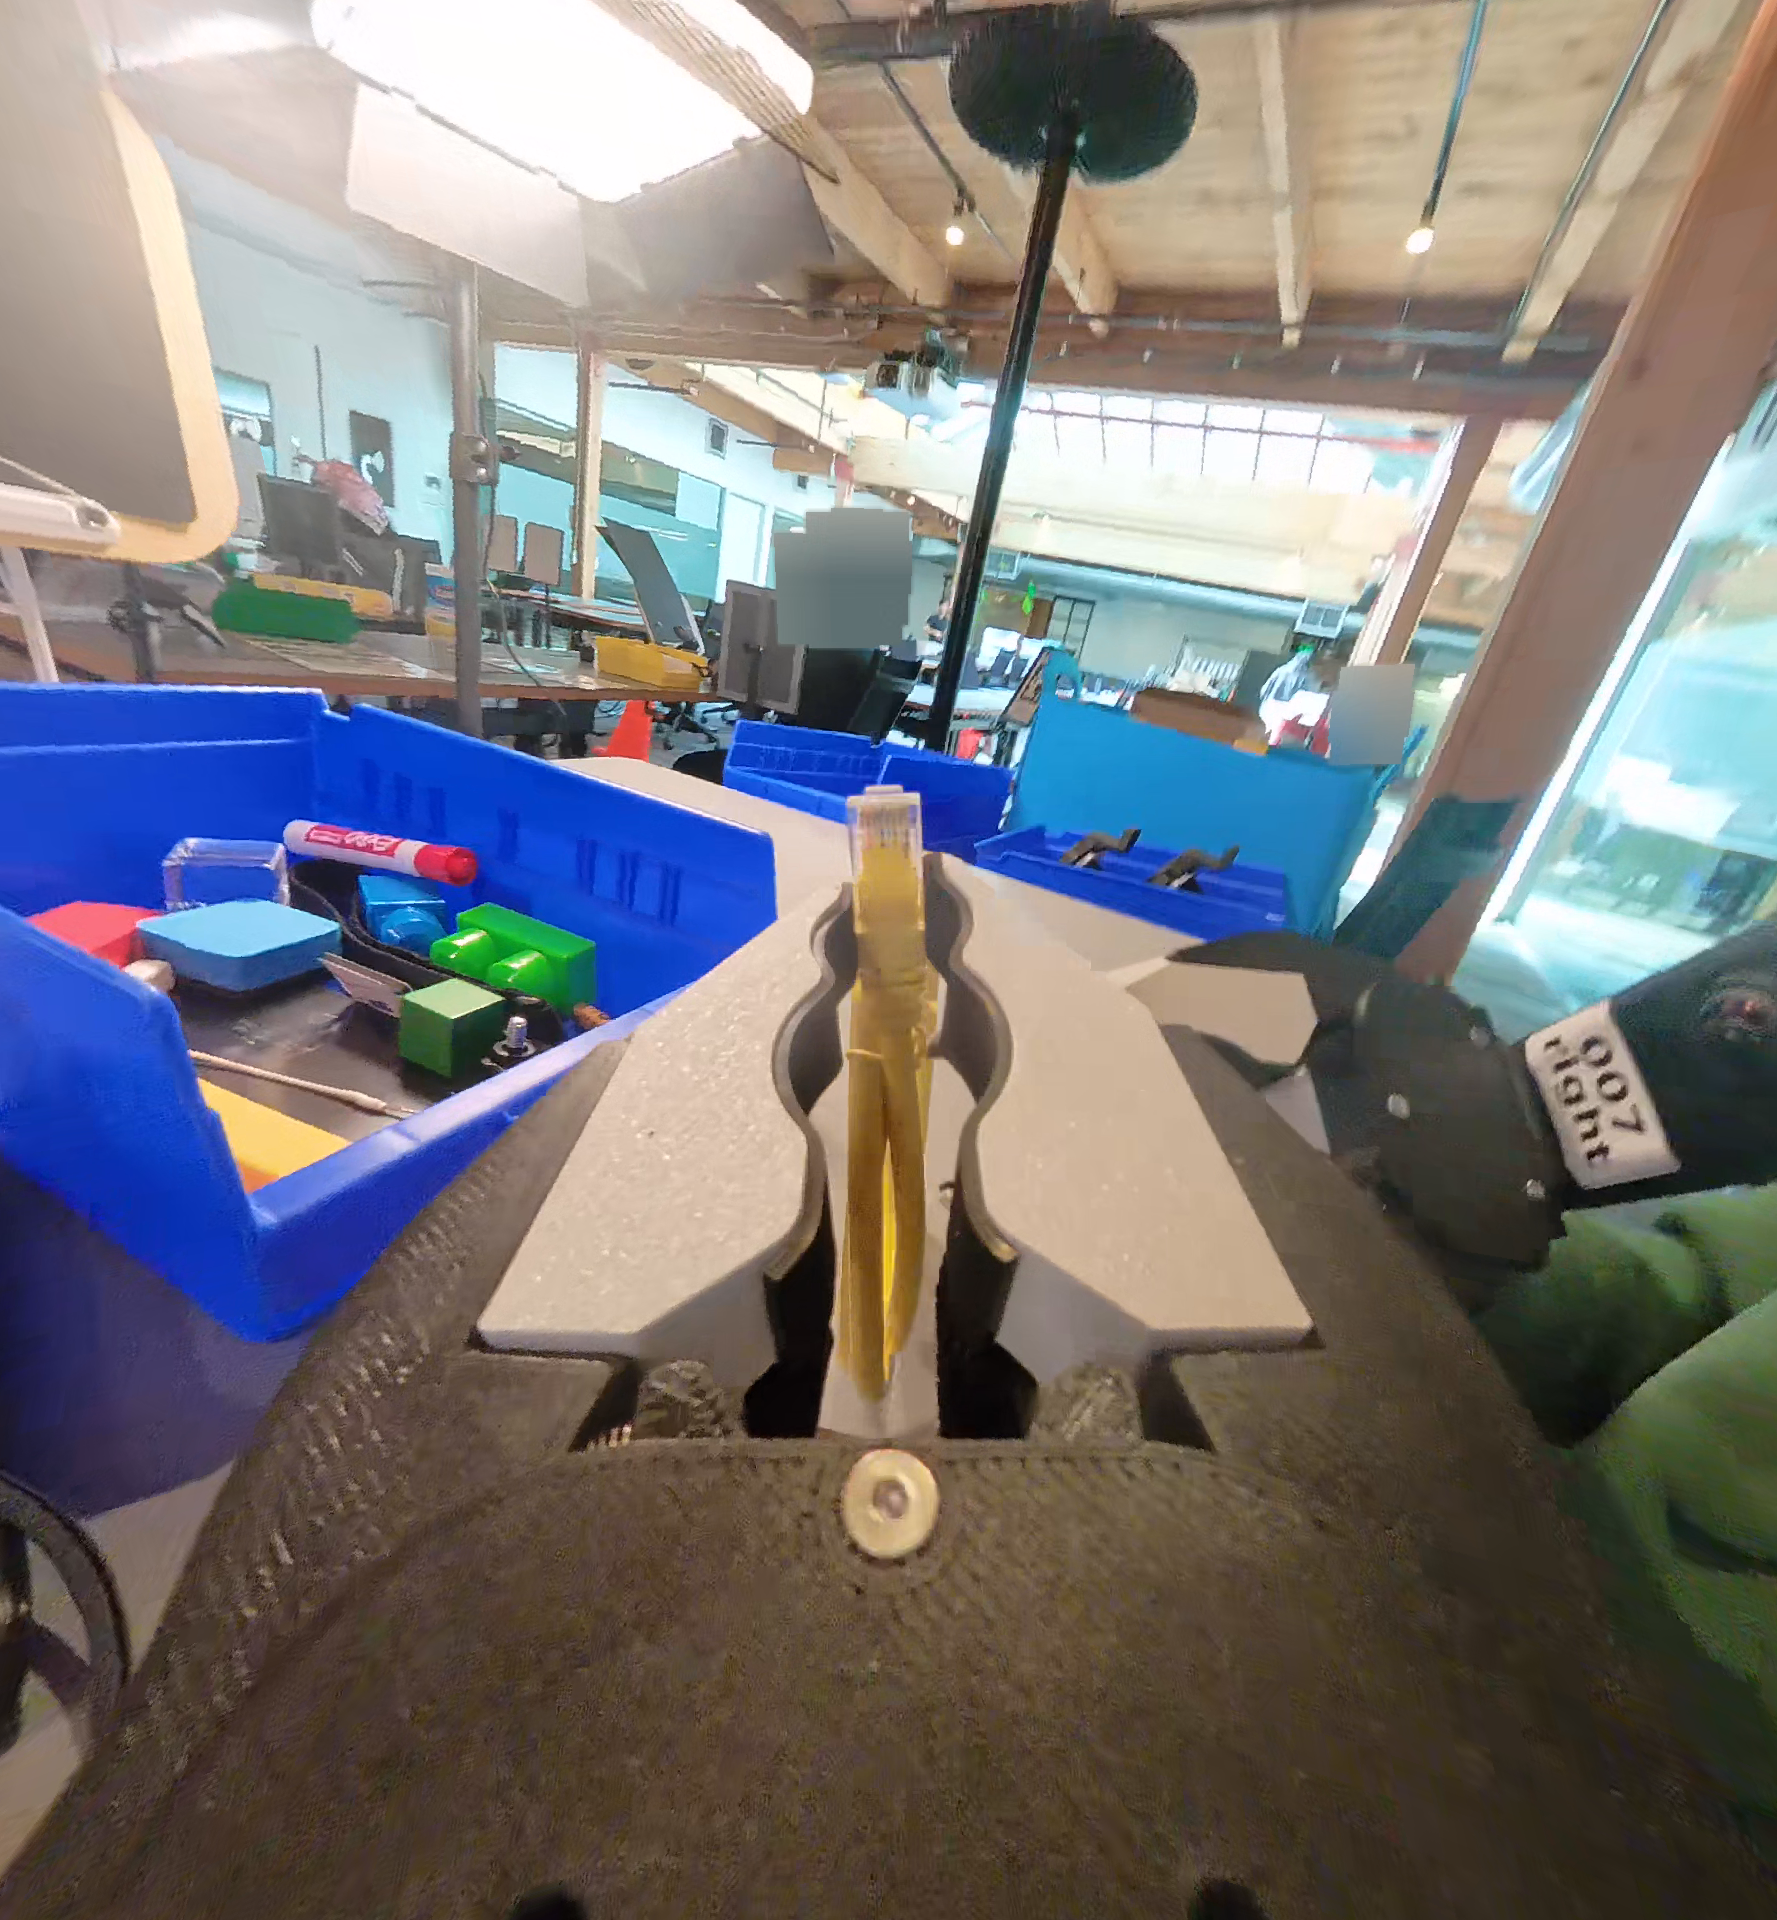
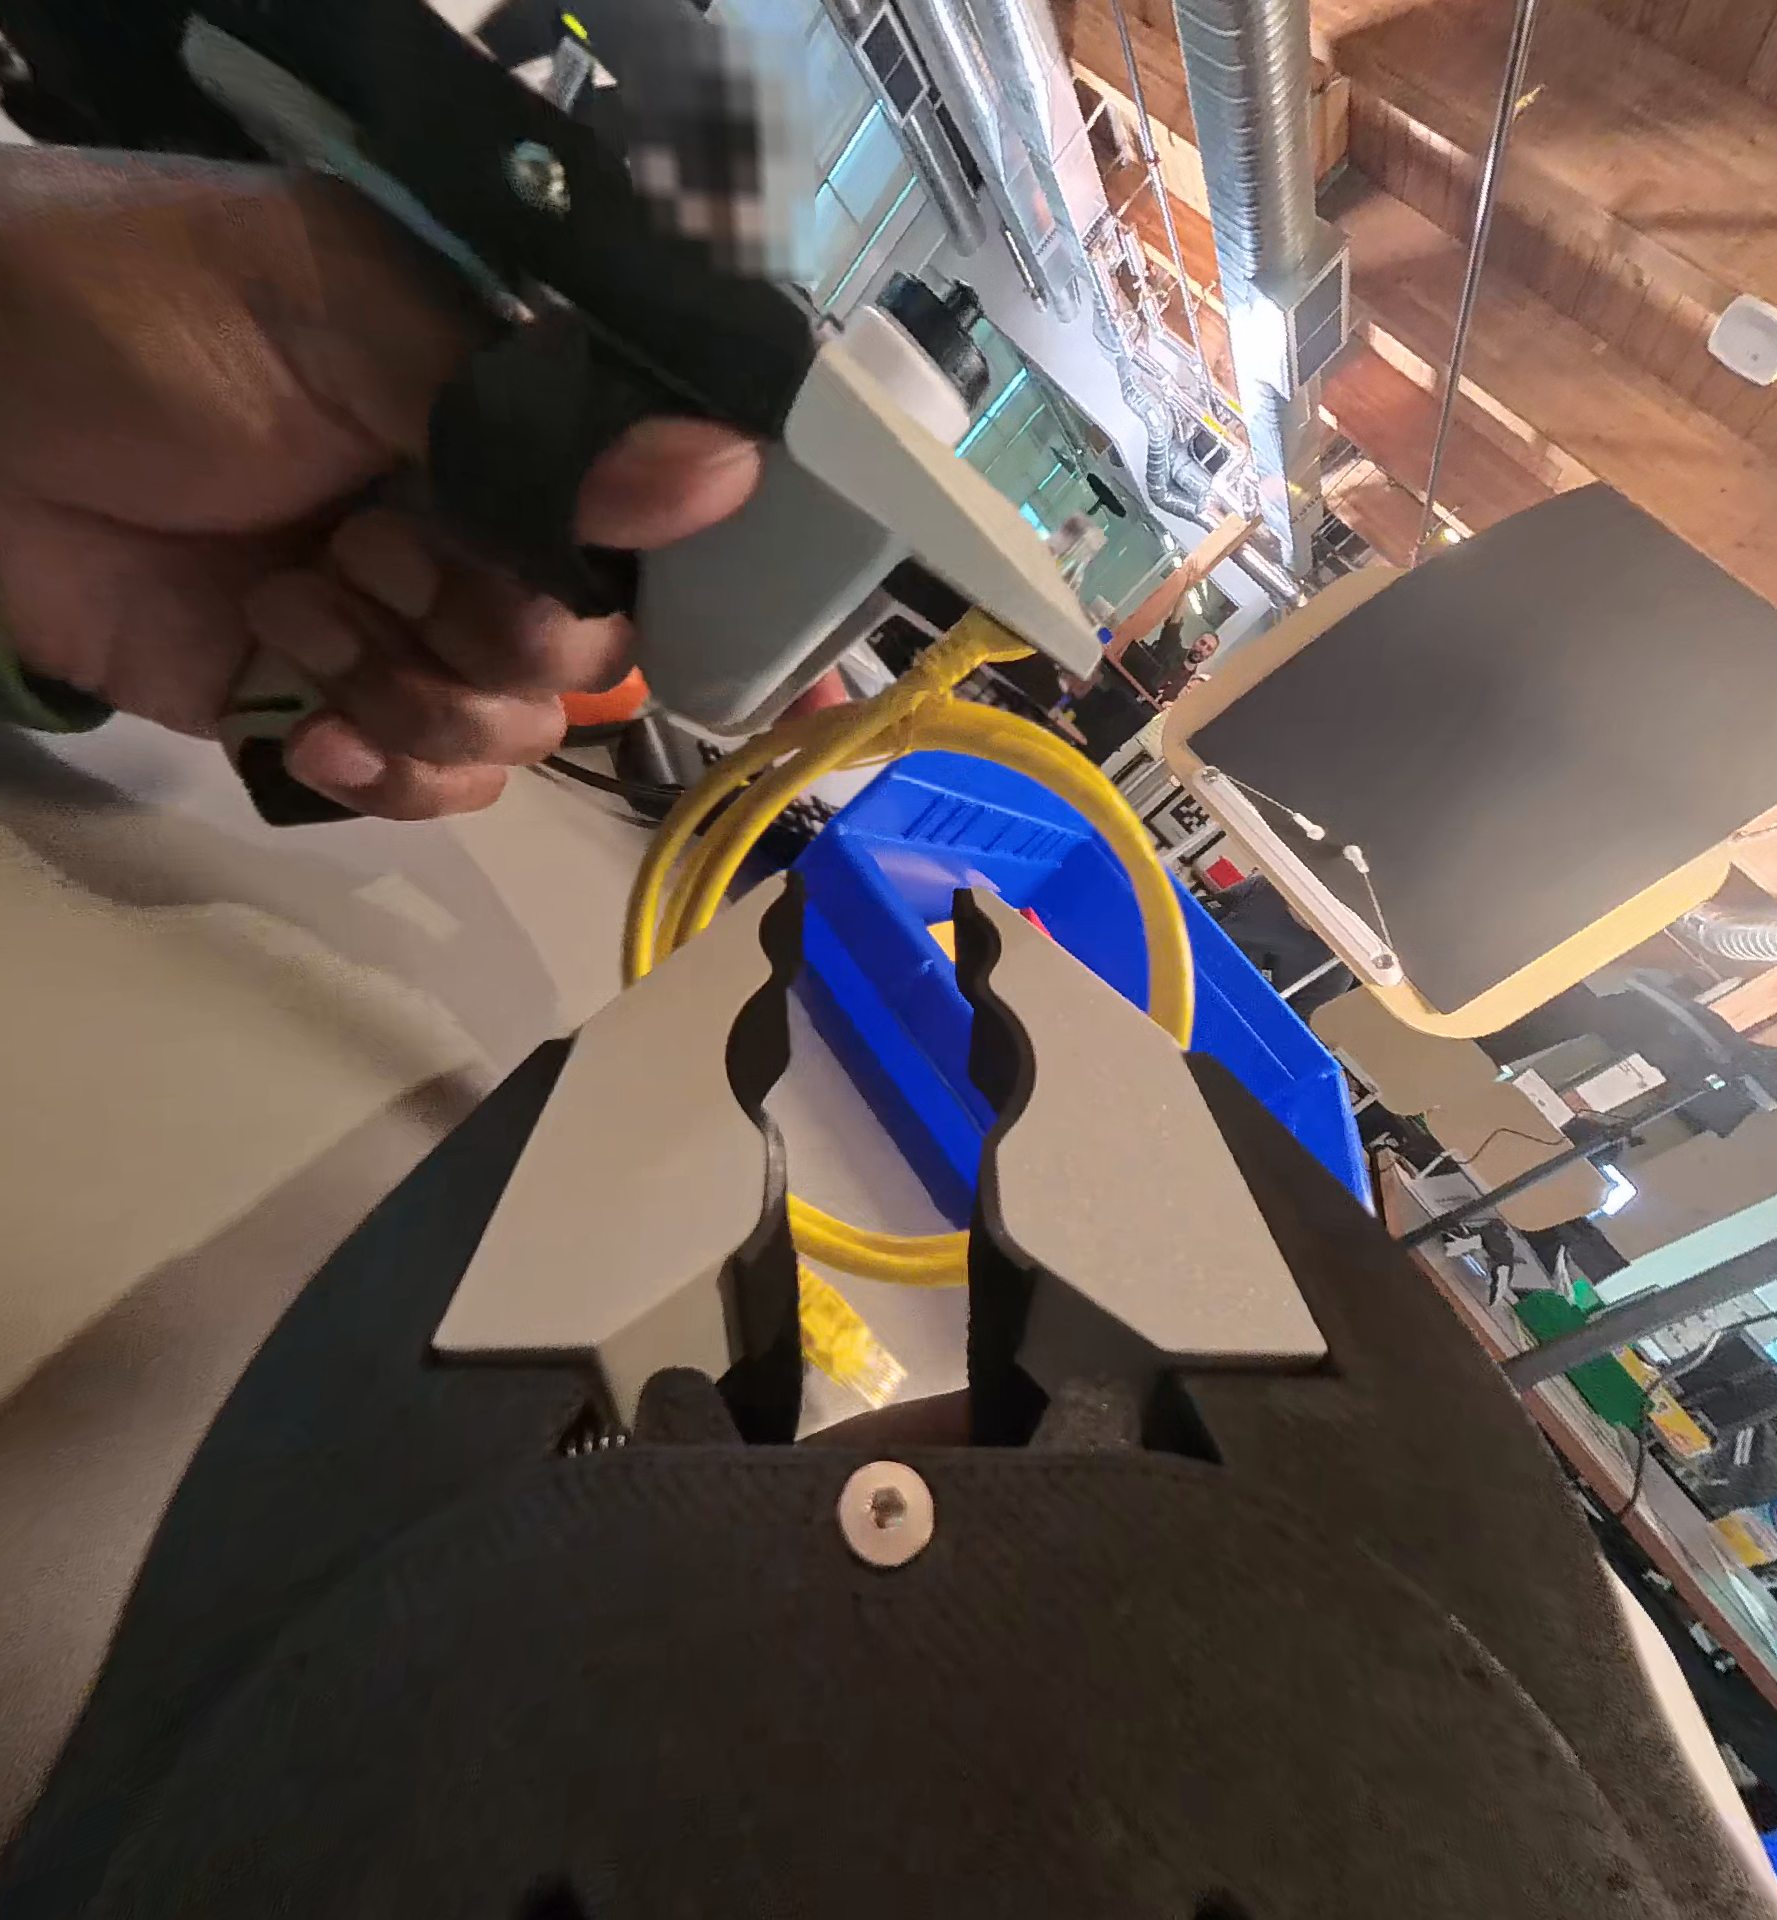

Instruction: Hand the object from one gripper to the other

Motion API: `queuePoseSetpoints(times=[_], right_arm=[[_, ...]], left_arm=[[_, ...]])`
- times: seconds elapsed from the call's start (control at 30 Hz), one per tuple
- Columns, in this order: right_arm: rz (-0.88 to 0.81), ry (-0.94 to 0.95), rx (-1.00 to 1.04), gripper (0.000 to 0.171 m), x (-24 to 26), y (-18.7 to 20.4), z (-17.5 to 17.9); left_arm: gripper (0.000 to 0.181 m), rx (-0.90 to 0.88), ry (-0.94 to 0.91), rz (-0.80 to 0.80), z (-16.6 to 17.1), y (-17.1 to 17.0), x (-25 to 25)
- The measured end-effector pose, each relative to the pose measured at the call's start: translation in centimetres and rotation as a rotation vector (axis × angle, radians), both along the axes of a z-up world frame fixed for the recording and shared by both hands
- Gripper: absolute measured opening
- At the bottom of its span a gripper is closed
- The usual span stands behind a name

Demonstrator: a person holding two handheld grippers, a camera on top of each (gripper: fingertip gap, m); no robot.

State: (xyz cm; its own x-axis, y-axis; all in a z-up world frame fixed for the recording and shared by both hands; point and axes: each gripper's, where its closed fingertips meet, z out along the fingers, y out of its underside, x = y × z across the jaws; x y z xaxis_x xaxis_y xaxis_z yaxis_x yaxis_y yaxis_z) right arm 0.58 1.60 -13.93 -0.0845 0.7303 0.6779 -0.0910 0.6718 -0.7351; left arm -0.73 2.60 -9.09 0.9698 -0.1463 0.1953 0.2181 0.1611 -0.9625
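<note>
Two grippers meet over the pale worktop. Far left sits a blue plastic bin of small coloured items. To its right, the left gripper is clamped on a coiled yellow network cable, clear plug poking out past the tips — the coil hangs below it in the right wrist view. The right gripper, jaws apart, faces that loop with nothing in it. Best, I judge, to straddle both strands squarely and clamp fully before the left lets go — a one-strand grip could slip.

Cable between left gripper fingers; bin to its left.
</note>
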Motion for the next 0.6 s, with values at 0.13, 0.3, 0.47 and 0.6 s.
queuePoseSetpoints(times=[0.13, 0.3, 0.47, 0.6], right_arm=[[0.048, -0.04, 0.013, 0.032, 0.1, -1.0, -0.8], [0.073, -0.088, 0.042, 0.037, 0.0, -1.6, -1.8], [0.043, -0.081, 0.118, 0.039, -0.1, -1.6, -2.2], [0.002, -0.079, 0.211, 0.038, -0.3, -1.4, -2.8]], left_arm=[[0.012, 0.022, -0.072, -0.004, 0.2, -0.2, -0.6], [0.012, 0.078, -0.122, -0.021, 1.0, -0.7, -0.9], [0.012, 0.156, -0.16, -0.098, 2.2, -1.3, 0.0], [0.012, 0.165, -0.179, -0.129, 2.4, -1.3, 0.4]])
